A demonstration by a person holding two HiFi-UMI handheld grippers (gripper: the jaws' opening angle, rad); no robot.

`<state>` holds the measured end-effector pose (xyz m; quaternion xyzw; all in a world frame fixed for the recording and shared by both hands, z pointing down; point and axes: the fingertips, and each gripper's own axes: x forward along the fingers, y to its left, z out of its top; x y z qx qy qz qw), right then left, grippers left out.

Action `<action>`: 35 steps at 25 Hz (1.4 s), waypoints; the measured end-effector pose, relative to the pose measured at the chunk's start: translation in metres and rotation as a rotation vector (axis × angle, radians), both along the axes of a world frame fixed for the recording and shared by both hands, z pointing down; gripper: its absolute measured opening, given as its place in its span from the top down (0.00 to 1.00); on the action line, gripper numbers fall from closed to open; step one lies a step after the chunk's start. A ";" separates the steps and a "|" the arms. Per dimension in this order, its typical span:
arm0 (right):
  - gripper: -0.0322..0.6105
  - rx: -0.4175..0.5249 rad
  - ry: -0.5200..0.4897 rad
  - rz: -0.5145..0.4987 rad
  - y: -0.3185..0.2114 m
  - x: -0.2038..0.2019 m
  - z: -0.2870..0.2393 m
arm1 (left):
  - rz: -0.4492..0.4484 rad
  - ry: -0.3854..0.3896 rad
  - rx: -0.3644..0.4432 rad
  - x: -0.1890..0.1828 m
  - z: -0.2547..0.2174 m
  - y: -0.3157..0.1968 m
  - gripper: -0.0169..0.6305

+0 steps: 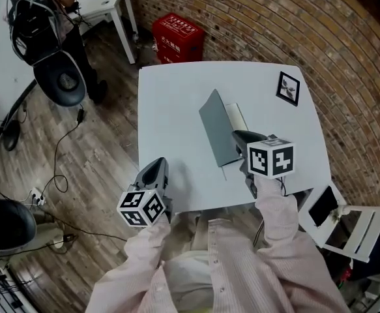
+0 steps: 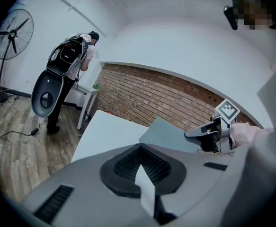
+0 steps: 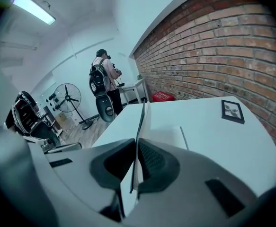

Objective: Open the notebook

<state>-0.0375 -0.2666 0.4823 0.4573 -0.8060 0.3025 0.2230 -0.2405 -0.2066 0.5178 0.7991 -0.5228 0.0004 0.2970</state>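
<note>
My right gripper (image 1: pixel 238 136) is clamped on the grey front cover (image 1: pixel 217 132) of the notebook (image 1: pixel 227 128). In the right gripper view the cover's thin edge (image 3: pixel 139 126) runs straight up between the two pads, which press on it from both sides with only the sheet's thickness between them. The cover stands tilted up off the book, hinged along its far long side. The white first page (image 1: pixel 236 116) lies flat and bare to its right (the head view shows it as a pale strip beside the raised grey sheet). The notebook sits near the middle of the white table (image 1: pixel 170 103), a little toward my right hand.

My left gripper (image 1: pixel 157 167) is at the near left edge of the table, well apart from the notebook. Its jaws are together with nothing between them, and in its own view the dark pads meet at the tip (image 2: pixel 138 148). Past them that view shows the lifted cover (image 2: pixel 168 135) and my other gripper's marker cube (image 2: pixel 227 110).

A small black-framed picture (image 1: pixel 288 88) lies flat near the table's far right corner. A red crate (image 1: pixel 176 36) stands on the wooden floor beyond the table, against the brick wall (image 1: pixel 255 18). A person (image 3: pixel 102 77) with a backpack stands at a white side table (image 3: pixel 134 87) further off, back turned to me, with a pedestal fan (image 3: pixel 67 97) nearby.
</note>
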 end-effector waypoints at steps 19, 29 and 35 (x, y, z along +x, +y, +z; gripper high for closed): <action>0.90 0.075 0.094 -0.096 0.013 -0.048 -0.004 | -0.107 -0.025 0.009 -0.032 -0.011 0.019 0.99; 0.90 0.108 0.138 -0.115 0.017 -0.058 -0.006 | -0.074 -0.013 0.009 -0.018 -0.009 0.016 0.99; 0.90 0.130 0.204 -0.119 0.020 -0.077 0.000 | 0.018 -0.049 0.018 -0.031 -0.013 0.006 0.99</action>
